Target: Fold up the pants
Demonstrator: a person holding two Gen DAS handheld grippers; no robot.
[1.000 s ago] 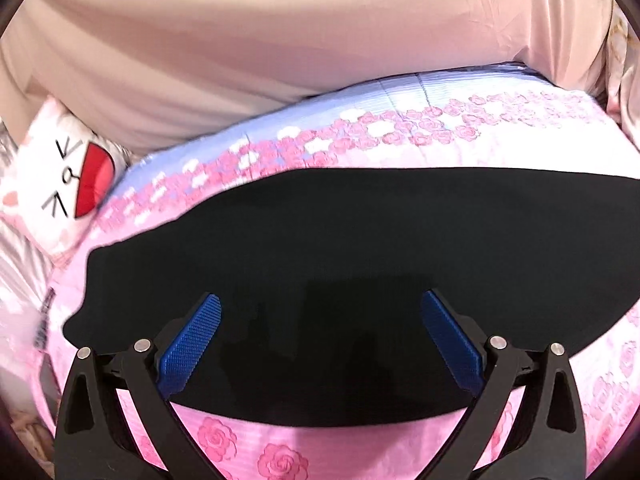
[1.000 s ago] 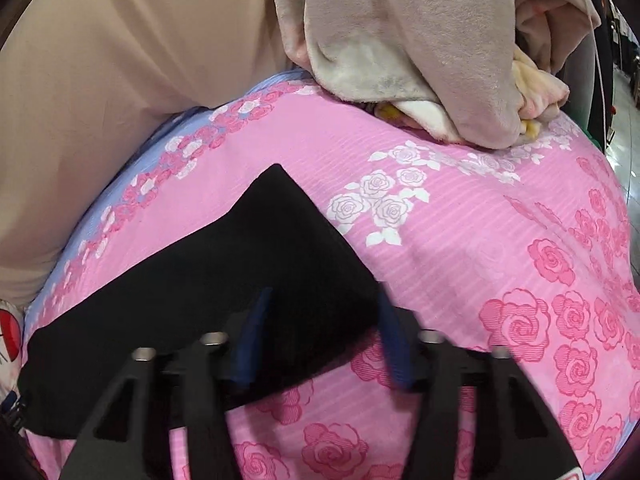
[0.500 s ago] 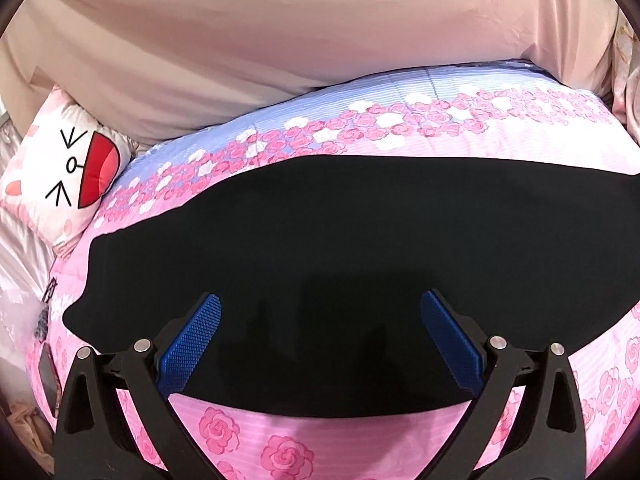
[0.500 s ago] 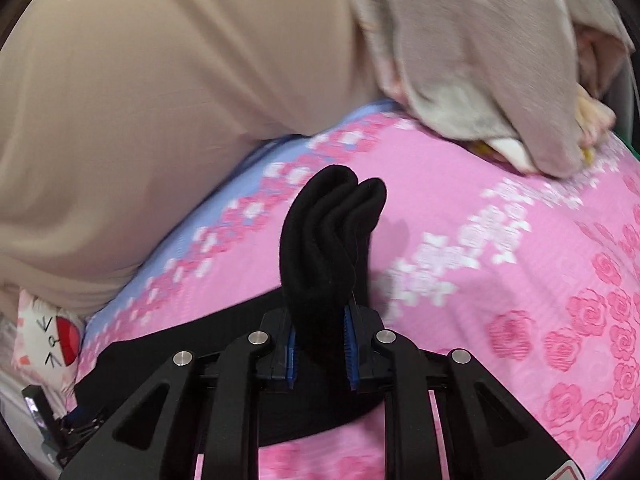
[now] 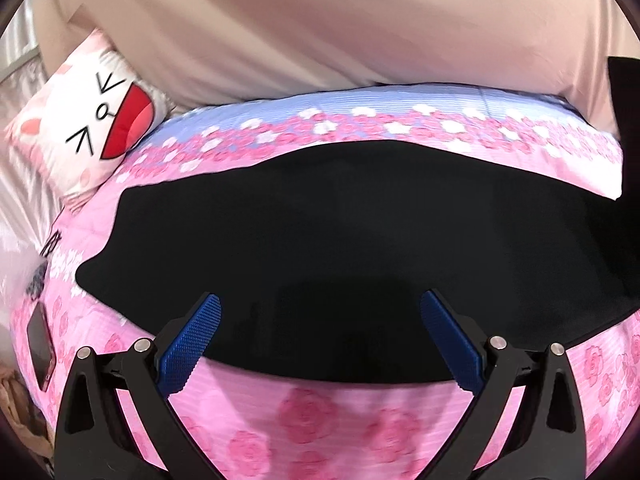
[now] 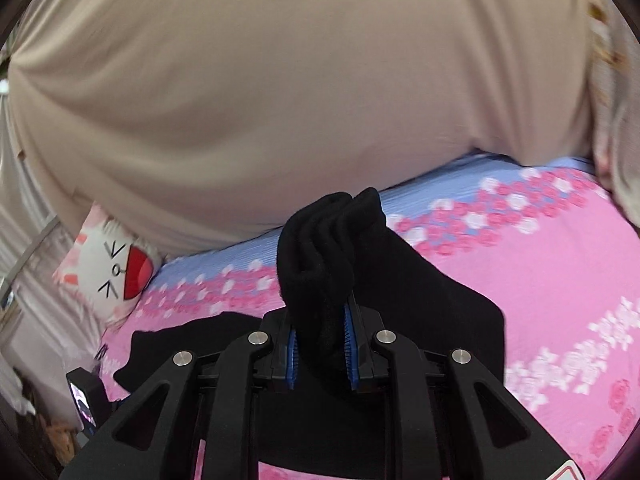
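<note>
The black, soft-knit pants lie spread flat across the pink rose-printed bed cover, one end bunched and lifted in the right claw. That claw has just been closing, and its blue pads are now pinched on a thick wad of the dark fabric, which stands up above the jaws in soft folds. The left claw hangs spread wide above the near edge of the pants, its blue pads touching nothing that I can see.

From where I stand, the risk is in the carry-over. Only one end is held — the rest of the garment lies free on the bed with nothing pinning it, so pulling the held end across could drag the whole piece along instead of folding it. The wad in the right claw is also bunched rather than flat; laid down like that, it would likely leave a lumpy, crooked fold. The fabric looks slippery-soft, and a thick gather may slide out of the pads mid-swing. A white cartoon-face pillow sits off at the far left corner, well clear.
</note>
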